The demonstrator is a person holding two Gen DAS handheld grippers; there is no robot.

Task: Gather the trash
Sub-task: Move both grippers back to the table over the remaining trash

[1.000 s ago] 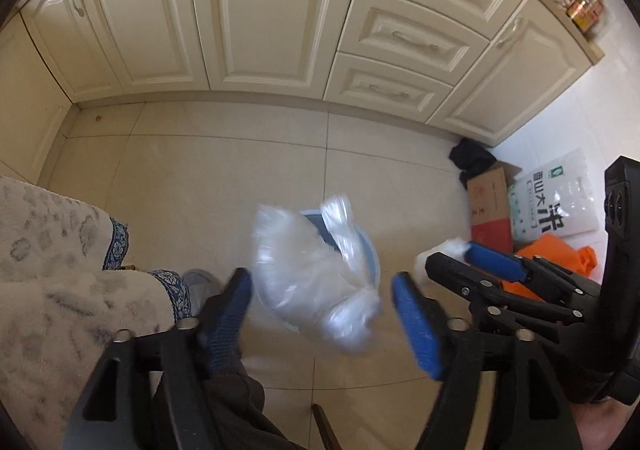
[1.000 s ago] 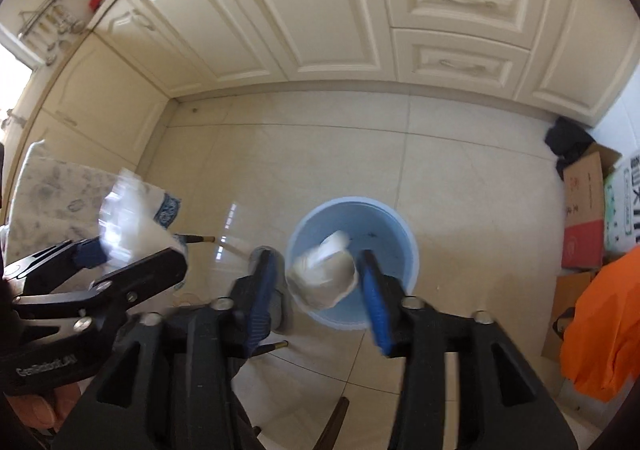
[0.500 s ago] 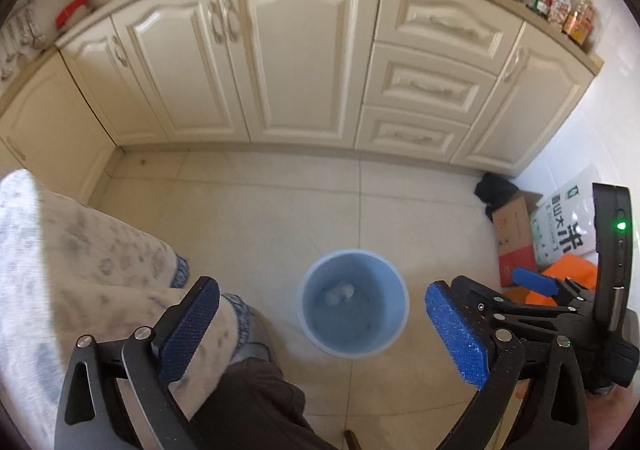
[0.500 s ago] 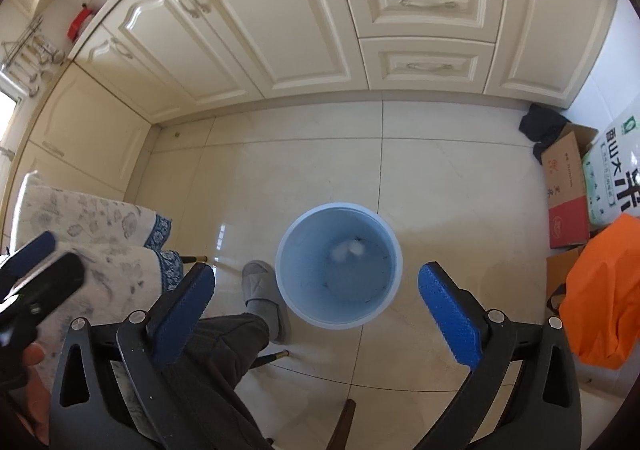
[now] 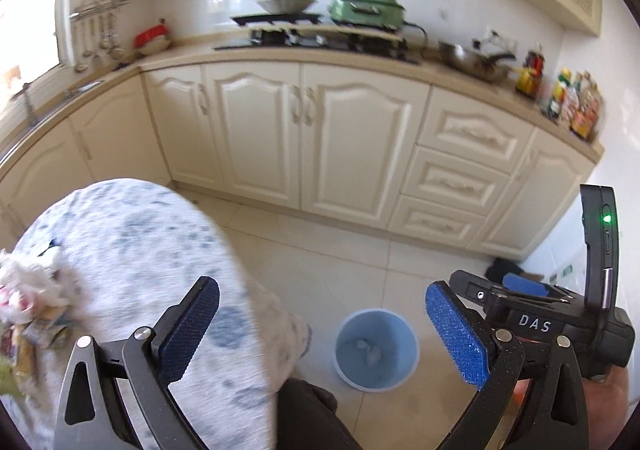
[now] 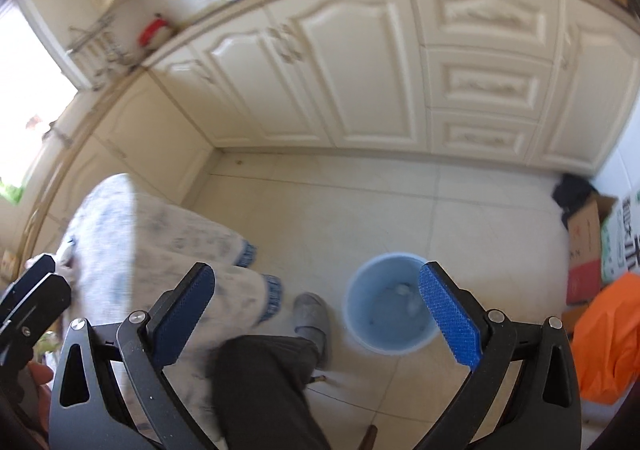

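A light blue bin (image 5: 376, 354) stands on the tiled floor with white crumpled trash (image 5: 370, 350) inside; it also shows in the right wrist view (image 6: 390, 310). My left gripper (image 5: 320, 334) is open and empty, high above the floor and left of the bin. My right gripper (image 6: 316, 322) is open and empty; it also shows in the left wrist view (image 5: 524, 286). A heap of crumpled wrappers and tissue (image 5: 28, 306) lies on the patterned tablecloth (image 5: 132, 250) at the far left.
Cream cabinets (image 5: 312, 146) and a counter with a stove run across the back. The person's dark trouser leg (image 6: 264, 386) and grey slipper (image 6: 312, 318) are beside the bin. A cardboard box (image 6: 584, 246) and an orange bag (image 6: 608, 338) sit at the right.
Both grippers opened and dropped their trash, a clear plastic bag and a white wad, into the bin. Both then rose and tilted up, bringing the counter and table into view.
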